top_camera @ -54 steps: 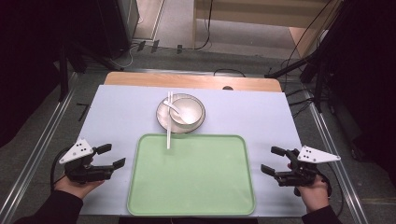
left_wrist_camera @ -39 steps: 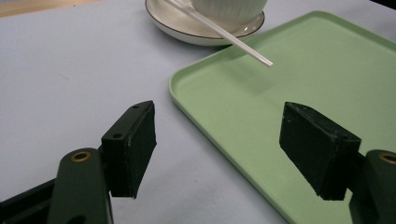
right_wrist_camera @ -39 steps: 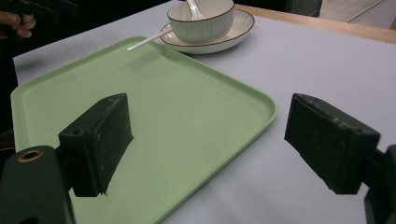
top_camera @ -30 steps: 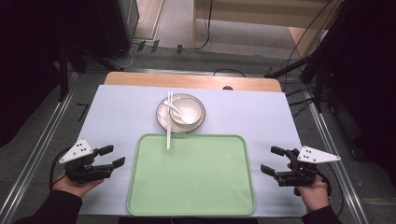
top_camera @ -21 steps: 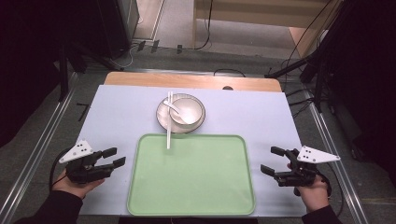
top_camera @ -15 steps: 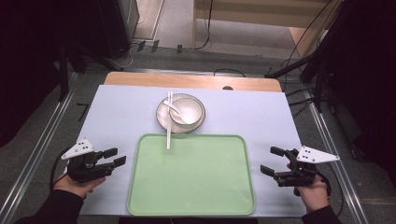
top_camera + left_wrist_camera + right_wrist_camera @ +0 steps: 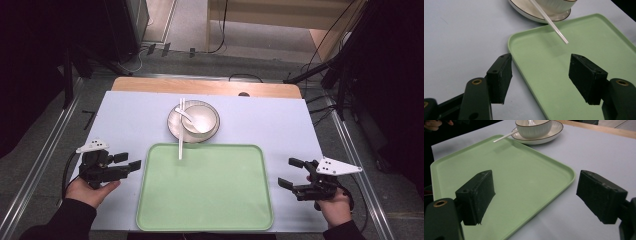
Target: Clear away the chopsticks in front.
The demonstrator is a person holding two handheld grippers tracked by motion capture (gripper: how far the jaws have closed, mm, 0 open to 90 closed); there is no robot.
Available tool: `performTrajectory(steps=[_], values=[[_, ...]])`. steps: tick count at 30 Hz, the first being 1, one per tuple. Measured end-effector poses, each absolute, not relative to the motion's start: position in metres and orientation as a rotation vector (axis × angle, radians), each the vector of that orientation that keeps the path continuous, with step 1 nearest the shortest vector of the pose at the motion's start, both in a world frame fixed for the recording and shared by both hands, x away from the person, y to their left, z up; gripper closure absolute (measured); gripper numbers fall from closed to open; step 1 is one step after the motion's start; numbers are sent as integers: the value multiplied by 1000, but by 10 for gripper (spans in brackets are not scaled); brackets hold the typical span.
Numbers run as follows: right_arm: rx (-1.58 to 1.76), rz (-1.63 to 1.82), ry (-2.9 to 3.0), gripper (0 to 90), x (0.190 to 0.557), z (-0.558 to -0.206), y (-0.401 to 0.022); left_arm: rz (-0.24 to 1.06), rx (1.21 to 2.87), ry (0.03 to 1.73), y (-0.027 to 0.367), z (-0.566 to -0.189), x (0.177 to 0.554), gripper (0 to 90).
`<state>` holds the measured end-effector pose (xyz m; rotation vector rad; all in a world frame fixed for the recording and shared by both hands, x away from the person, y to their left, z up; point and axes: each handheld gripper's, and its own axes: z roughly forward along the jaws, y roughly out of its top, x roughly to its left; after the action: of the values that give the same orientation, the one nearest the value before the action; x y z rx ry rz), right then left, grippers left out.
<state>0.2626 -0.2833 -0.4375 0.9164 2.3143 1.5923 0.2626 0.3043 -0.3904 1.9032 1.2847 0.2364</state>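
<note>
— What's closest to us?

— The two grippers, one at each side of the green tray (image 7: 205, 200). The left gripper (image 7: 126, 164) has its jaws spread wide, holding nothing. Compared with a moment ago it has crept a little inward and forward, so its jaws now sit right at the tray's left edge; in the left gripper view they straddle the rim.

— And the right one?

— The right gripper (image 7: 290, 172) has hardly moved. Jaws apart too, empty, hovering just off the tray's right edge.

— So what's it going for?

— My guess is the chopstick (image 7: 181, 129). It lies across the plate (image 7: 175, 122) beyond the tray, its near tip hanging over the tray's far rim. The left gripper view has that white tip just ahead of the jaws, above and between them, not touching.

— Anything farther back?

— The bowl (image 7: 202, 117) sits on the plate with a spoon (image 7: 186, 116) in it.

— Nothing picked up yet, then?

— No. The small advance on the left looks like the start of a reach; the tray is bare.
</note>
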Motion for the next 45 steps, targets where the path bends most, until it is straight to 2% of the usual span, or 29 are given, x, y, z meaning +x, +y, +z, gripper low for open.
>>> performTrajectory(steps=[9, 22, 34, 36, 41, 45], values=[[924, 1588, 2316, 153, 263, -438, -283, 264, 1988, 1288, 283, -382, 284, 293], [925, 1586, 2316, 153, 263, -439, -284, 279, 1992, 1298, 256, -375, 321, 287], [936, 1587, 2317, 153, 265, -439, -283, 265, 2017, 1300, 238, -377, 360, 313], [933, 1585, 2318, 153, 265, -439, -283, 255, 2024, 1305, 234, -378, 365, 362], [945, 1582, 2312, 153, 265, -440, -285, 273, 2014, 1331, 225, -386, 377, 370], [950, 1583, 2305, 153, 264, -440, -286, 267, 1993, 1377, 217, -394, 387, 425]])
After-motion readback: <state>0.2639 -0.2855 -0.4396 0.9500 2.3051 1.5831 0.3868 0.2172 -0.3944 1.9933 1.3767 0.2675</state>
